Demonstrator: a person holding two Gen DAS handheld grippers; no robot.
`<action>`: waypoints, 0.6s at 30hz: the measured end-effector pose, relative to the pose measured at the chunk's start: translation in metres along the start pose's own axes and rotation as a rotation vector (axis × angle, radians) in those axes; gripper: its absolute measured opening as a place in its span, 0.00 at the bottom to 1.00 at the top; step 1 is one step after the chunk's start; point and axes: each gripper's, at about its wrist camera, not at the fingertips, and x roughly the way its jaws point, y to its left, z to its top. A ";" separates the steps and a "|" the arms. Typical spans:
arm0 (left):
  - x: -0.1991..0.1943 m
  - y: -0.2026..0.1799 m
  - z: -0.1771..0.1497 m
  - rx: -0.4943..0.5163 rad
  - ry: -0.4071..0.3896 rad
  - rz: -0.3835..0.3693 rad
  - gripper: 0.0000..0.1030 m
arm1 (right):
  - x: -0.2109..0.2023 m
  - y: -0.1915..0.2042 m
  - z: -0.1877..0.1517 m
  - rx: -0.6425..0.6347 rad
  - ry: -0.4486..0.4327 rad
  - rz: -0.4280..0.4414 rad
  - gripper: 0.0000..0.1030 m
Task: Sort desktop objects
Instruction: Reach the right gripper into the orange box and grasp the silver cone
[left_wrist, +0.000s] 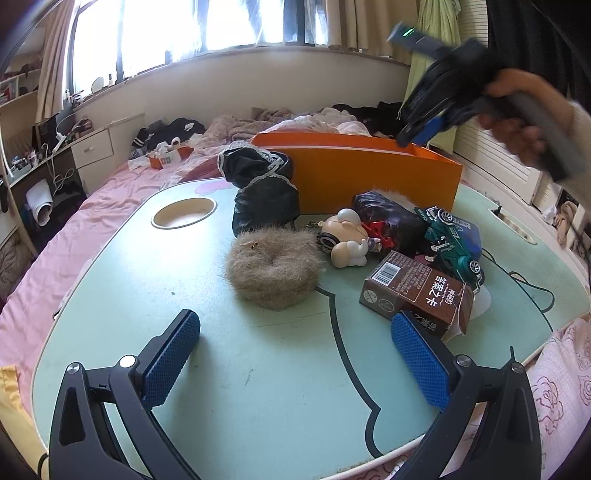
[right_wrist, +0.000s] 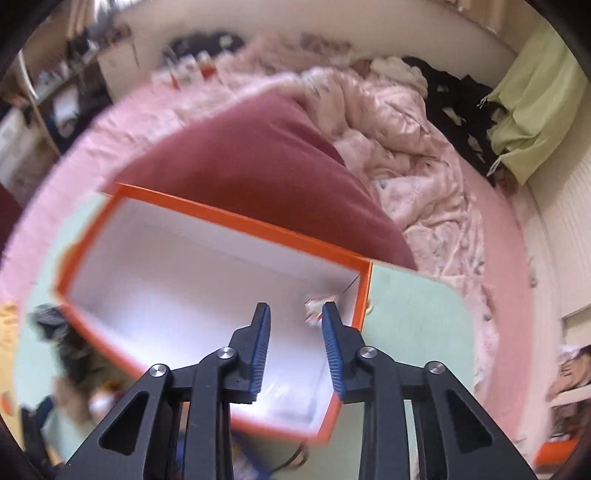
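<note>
An orange box (left_wrist: 369, 173) stands at the back of the pale green lap table (left_wrist: 258, 369). In front of it lie a black lace pouch (left_wrist: 264, 192), a furry beige scrunchie (left_wrist: 273, 269), a cream figurine (left_wrist: 345, 238), a dark wrapped item (left_wrist: 388, 216), a green toy car (left_wrist: 448, 236) and a brown drink carton (left_wrist: 417, 291). My left gripper (left_wrist: 291, 354) is open, low over the table's near side. My right gripper (right_wrist: 295, 325) is open above the box (right_wrist: 207, 295), which has a white inside with a small pale object (right_wrist: 314, 306) in it; it also shows in the left wrist view (left_wrist: 428, 125).
The table sits on a bed with pink sheets (left_wrist: 55, 240) and a rumpled duvet (right_wrist: 406, 147). A round cup hole (left_wrist: 183, 212) is in the table's far left. A dark red pillow (right_wrist: 258, 166) lies behind the box. A desk with drawers (left_wrist: 92, 147) stands at the left.
</note>
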 end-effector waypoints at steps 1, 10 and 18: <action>0.000 0.000 0.000 0.000 -0.001 -0.001 1.00 | 0.008 0.002 0.002 -0.006 0.016 -0.016 0.26; 0.000 0.000 0.000 -0.002 -0.011 -0.006 1.00 | 0.058 0.010 0.012 -0.058 0.168 -0.173 0.33; 0.001 0.000 0.001 0.002 -0.012 -0.007 1.00 | 0.068 0.019 0.006 -0.043 0.183 -0.081 0.25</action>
